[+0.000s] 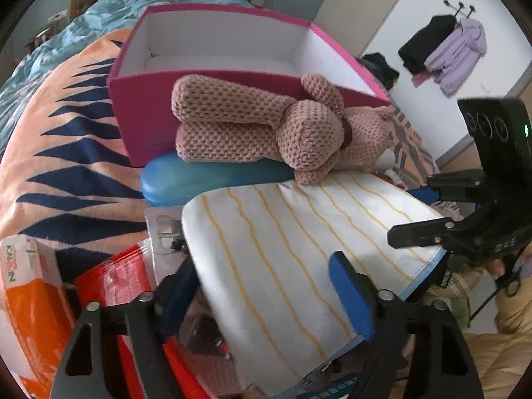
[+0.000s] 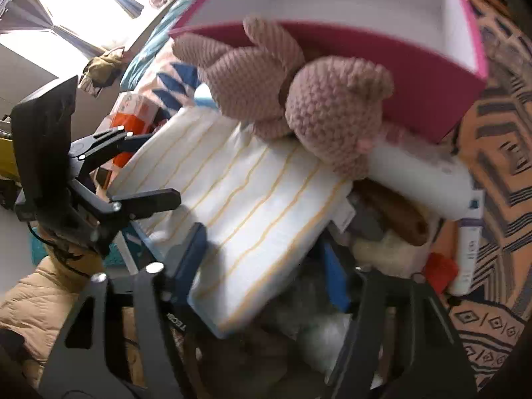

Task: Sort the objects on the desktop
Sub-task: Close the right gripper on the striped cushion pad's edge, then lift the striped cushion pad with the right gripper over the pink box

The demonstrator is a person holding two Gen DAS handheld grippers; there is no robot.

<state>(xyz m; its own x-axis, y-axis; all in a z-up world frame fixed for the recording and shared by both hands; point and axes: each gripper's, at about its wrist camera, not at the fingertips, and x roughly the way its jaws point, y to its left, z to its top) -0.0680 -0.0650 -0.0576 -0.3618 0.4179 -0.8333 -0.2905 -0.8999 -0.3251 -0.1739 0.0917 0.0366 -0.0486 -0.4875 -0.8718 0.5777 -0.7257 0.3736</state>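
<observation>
Box (image 1: 146, 106): magenta outside, white inside. Knitted bear (image 1: 266, 126): dusty pink. Folded cloth (image 1: 299, 242): white with wavy yellow stripes. Case (image 1: 199, 179) under the bear: blue. Blanket (image 1: 66, 139): peach with navy triangles. Packet (image 1: 30, 302): orange and white. Gripper pads (image 1: 352, 296): blue, on black frames.

A white pack with wavy yellow stripes (image 1: 299, 242) lies flat, tilted, between both pairs of jaws. Beyond it a pink knitted bear (image 1: 266, 126) lies on its side over a blue case (image 1: 186, 179), its head resting on the pack's far edge, against an open pink box (image 1: 232, 63).
</observation>
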